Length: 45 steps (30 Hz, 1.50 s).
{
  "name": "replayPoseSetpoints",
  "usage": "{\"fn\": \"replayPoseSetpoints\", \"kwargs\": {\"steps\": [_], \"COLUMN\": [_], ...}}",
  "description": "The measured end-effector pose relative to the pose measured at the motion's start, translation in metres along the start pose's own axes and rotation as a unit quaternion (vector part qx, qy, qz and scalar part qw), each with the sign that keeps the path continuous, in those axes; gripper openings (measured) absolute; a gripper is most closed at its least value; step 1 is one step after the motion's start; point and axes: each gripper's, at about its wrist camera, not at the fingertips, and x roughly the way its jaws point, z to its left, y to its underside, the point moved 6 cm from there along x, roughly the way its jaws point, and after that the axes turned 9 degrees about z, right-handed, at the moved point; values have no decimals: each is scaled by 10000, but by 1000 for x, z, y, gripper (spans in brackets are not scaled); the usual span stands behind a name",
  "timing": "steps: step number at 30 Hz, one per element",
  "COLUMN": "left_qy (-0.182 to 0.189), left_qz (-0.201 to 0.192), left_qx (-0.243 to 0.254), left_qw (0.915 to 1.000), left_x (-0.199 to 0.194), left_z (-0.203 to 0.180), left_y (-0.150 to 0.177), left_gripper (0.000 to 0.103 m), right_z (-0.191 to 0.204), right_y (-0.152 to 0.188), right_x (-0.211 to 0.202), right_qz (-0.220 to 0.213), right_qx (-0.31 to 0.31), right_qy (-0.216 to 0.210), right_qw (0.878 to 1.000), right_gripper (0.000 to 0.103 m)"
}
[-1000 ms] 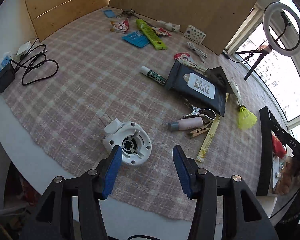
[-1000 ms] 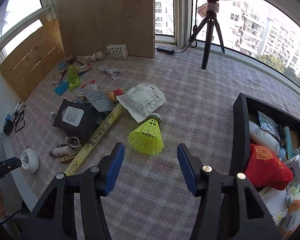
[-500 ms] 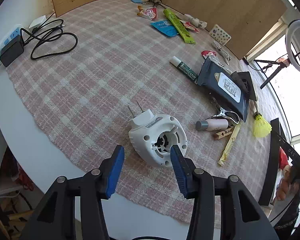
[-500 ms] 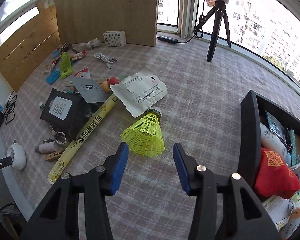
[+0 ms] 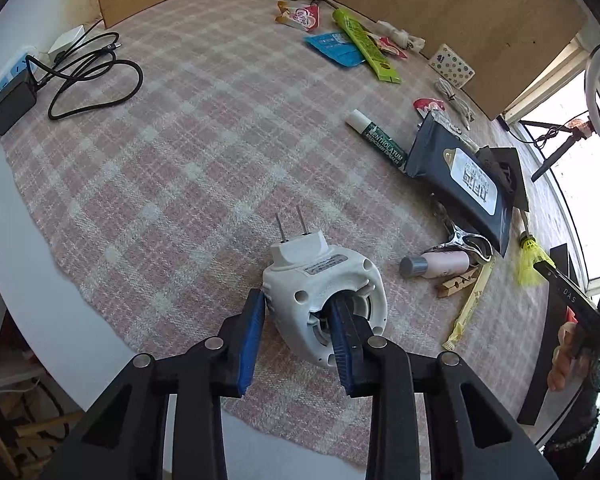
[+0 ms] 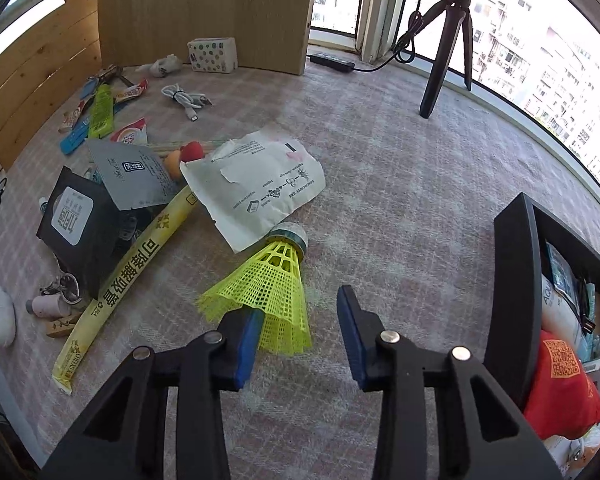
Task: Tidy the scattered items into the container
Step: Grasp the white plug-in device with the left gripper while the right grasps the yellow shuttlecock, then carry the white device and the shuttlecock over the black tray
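A white plug-in device [image 5: 324, 276] with two metal prongs lies near the front edge of the checked cloth. My left gripper [image 5: 298, 300] straddles its near wall, one finger outside and one in its round hollow, and the jaws are closing; no firm squeeze shows. A yellow shuttlecock [image 6: 274, 284] lies in front of my right gripper [image 6: 300, 306]. Its mesh skirt reaches between the closing jaws and brushes the left pad [image 6: 249, 334], while the right pad [image 6: 350, 320] stands clear of it. The black container [image 6: 512, 280], holding a red pouch [image 6: 560, 388] and several items, stands to the right.
Scattered on the cloth are a dark wipes pack [image 5: 464, 184], a lip-balm tube [image 5: 380, 138], a pink bottle [image 5: 440, 265], a clothespin [image 5: 458, 282], a long yellow sachet [image 6: 128, 284], a torn white packet [image 6: 260, 184] and a white cable [image 6: 186, 100]. A black cord [image 5: 88, 76] lies far left. A tripod [image 6: 444, 40] stands behind.
Both grippers have sunk toward the cloth and narrowed. The left now has the white device's wall between its jaws; the right has come up to the shuttlecock's skirt.
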Motion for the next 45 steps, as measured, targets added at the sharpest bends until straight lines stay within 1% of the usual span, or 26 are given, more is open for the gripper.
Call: {"fn": "replayPoseSetpoints", "kwargs": {"steps": [5,7,10,13,17,21,27,29,32,36,38,41,45], "left_qy": [0,18,15,0,90,137,165,198,246,308,378,547,842], "left_qz": [-5,-18,-39,-66,-91,-204,-364,-396,-465,-605,-662,-720,-743], "left_qx": [37,36,54,72,65,106,103,79,144,405,586,943,1489], "left_qw": [10000,10000,10000,10000,9999,9996,9992,9990,9985,9969,9954,9914,9825], "left_x": [1,0,0,-1,-5,-15,-28,-32,-41,-55,-61,-67,-72], "left_z": [-3,-3,-3,-4,-5,-5,-3,-2,-7,-31,-51,-91,-157], "left_y": [-3,-3,-4,-3,0,2,2,1,-3,-9,-15,-22,-24], "left_gripper": [30,30,29,28,26,26,26,26,26,26,26,26,26], "right_z": [3,4,2,0,-2,-1,-10,-12,-17,-28,-36,-57,-93], "right_y": [-4,-2,-1,-1,-1,2,5,6,6,7,7,8,17], "right_x": [13,15,17,13,-2,-14,-18,-20,-29,-51,-67,-91,-119], "right_qz": [36,65,76,24,-135,-181,-162,-184,-232,-344,-454,-618,-792], "right_qx": [-7,32,115,221,327,350,651,697,818,1036,1114,1276,1568], "right_qy": [26,-42,-125,-187,-268,-338,-532,-524,-656,-833,-820,-823,-722], "right_qw": [10000,10000,9998,9996,9990,9987,9963,9960,9942,9905,9893,9865,9818], "right_gripper": [24,14,7,4,3,2,2,2,2,2,2,2,2]}}
